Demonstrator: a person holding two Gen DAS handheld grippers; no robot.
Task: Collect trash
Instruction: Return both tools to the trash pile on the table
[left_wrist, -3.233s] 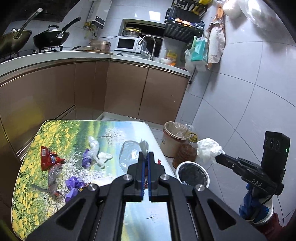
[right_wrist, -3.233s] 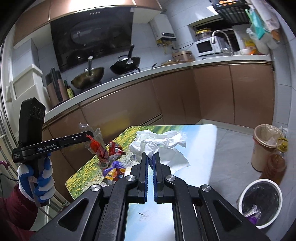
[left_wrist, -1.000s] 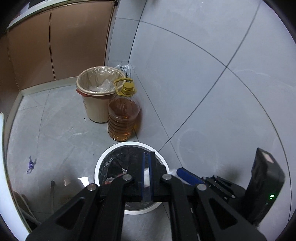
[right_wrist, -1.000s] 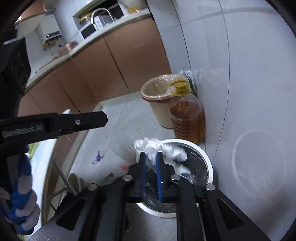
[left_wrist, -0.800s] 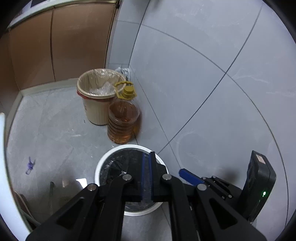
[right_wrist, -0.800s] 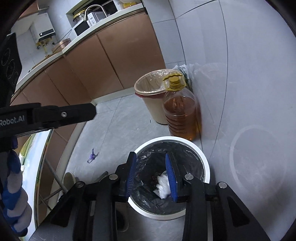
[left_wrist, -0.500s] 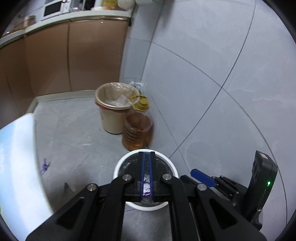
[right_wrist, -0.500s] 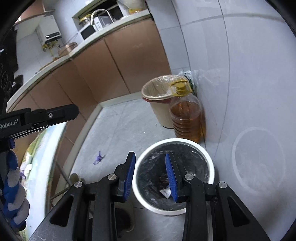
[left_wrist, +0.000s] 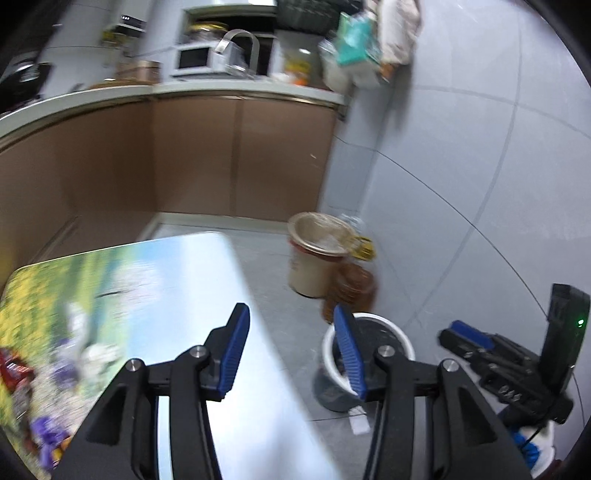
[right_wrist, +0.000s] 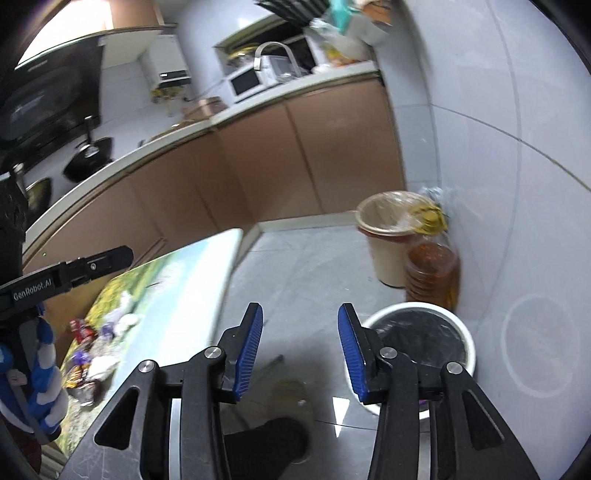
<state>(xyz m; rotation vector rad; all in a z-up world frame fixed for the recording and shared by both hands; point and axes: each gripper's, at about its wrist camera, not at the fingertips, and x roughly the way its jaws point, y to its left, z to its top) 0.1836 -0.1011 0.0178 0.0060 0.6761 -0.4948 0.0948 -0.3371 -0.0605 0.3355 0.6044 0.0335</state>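
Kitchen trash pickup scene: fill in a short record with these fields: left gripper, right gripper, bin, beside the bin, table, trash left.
left gripper: jaws just opened, nothing between them
right gripper: jaws just opened further, empty
bin: white-rimmed, black liner, on the floor by the wall
beside the bin: oil bottle and beige bucket
table: landscape-print top, left of the bin
trash left: blurred wrappers at the table's near end

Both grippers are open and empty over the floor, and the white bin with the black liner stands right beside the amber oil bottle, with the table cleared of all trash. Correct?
Not quite: the table is not cleared. The right wrist view shows wrappers lying at its near end. The rest holds: left gripper and right gripper open and empty, white bin beside the oil bottle.
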